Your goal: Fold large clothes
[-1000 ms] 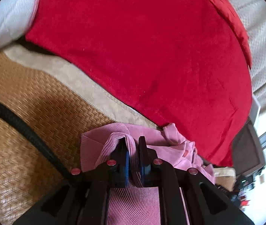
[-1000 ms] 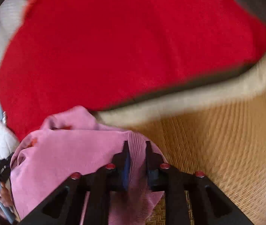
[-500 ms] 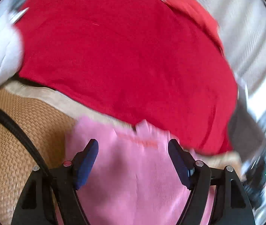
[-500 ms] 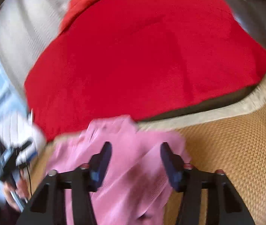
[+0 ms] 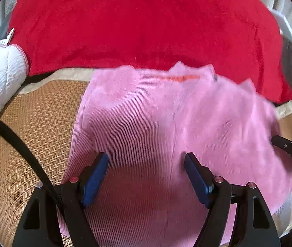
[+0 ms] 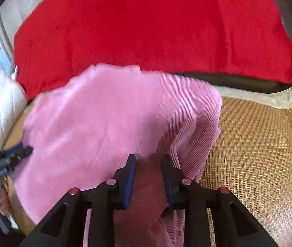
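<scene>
A pink ribbed garment lies spread on the woven mat, its far edge with an orange label near the red blanket. It also shows in the right wrist view, with a raised fold at its right edge. My left gripper is open, fingers wide apart above the garment's near part, holding nothing. My right gripper is open with a narrower gap, above the garment's near right edge, holding nothing. The right gripper's tip shows at the right edge of the left wrist view.
A red blanket covers the far side. A woven straw mat with a beige border lies under the garment. A white quilted cushion sits at the left. A black cable crosses the mat.
Both grippers were shut on the bunched pink garment a second ago. They have opened and let it go, and it now lies spread flat on the mat.
</scene>
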### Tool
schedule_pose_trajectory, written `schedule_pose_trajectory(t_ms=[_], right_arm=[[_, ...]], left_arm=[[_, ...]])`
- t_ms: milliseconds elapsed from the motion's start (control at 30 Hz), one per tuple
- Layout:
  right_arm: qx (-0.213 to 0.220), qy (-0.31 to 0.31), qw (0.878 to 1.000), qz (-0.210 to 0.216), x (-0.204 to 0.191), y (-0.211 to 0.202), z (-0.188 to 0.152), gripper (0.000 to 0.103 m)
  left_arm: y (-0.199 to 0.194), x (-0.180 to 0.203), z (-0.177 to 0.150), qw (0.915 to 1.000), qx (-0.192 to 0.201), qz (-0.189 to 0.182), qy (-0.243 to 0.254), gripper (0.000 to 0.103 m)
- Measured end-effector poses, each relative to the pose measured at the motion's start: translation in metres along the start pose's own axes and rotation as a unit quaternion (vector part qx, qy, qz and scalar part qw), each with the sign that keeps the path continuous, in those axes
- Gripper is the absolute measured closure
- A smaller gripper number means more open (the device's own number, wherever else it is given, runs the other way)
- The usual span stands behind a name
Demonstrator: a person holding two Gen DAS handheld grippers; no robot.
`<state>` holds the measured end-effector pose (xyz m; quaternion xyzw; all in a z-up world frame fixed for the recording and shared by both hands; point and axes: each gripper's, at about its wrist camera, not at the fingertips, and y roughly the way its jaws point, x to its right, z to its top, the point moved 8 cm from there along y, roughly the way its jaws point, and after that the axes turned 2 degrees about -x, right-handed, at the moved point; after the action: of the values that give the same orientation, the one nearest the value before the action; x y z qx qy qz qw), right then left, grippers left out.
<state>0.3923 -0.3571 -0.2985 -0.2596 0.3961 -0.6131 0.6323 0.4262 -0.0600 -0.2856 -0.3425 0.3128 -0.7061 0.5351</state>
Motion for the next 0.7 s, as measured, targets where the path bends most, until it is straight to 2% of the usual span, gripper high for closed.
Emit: schedule_pose_trajectory(t_ms=[100,200,333,400,467,567,700], right_arm=[[0.044,0.019,0.998,0.029,-0.01,-0.017,0.021,0.075],[0.056,0.008,0.997,0.054,-0.032,-0.018,0.041,0.075],[0.018,0.012,0.997,0.07,-0.053,0.021,0.053,0.072],[-0.029,0.028,0.999,0.033,-0.047,0.058,0.047,0.072],[-0.053,0.048,0.997,0.029,-0.037,0.08,0.039,0.072],[-0.044,0.056,0.997,0.034,-0.029,0.069,0.038,0.072],[-0.005,0.042,0.998,0.048,-0.033,0.036,0.043,0.072]], left_arm=[[-0.012,-0.005,0.013,0.9992,0.032,-0.011,-0.02,0.026],[-0.017,-0.012,0.024,0.9975,0.061,0.026,-0.024,0.026],[-0.003,-0.012,0.027,0.9952,0.058,0.079,0.005,0.026],[0.004,-0.008,0.025,0.9946,0.05,0.089,0.017,0.026],[0.002,-0.009,0.023,0.9938,0.053,0.095,0.023,0.026],[-0.005,-0.009,0.026,0.9917,0.07,0.104,0.025,0.026],[-0.024,-0.017,0.033,0.9884,0.101,0.112,0.015,0.026]])
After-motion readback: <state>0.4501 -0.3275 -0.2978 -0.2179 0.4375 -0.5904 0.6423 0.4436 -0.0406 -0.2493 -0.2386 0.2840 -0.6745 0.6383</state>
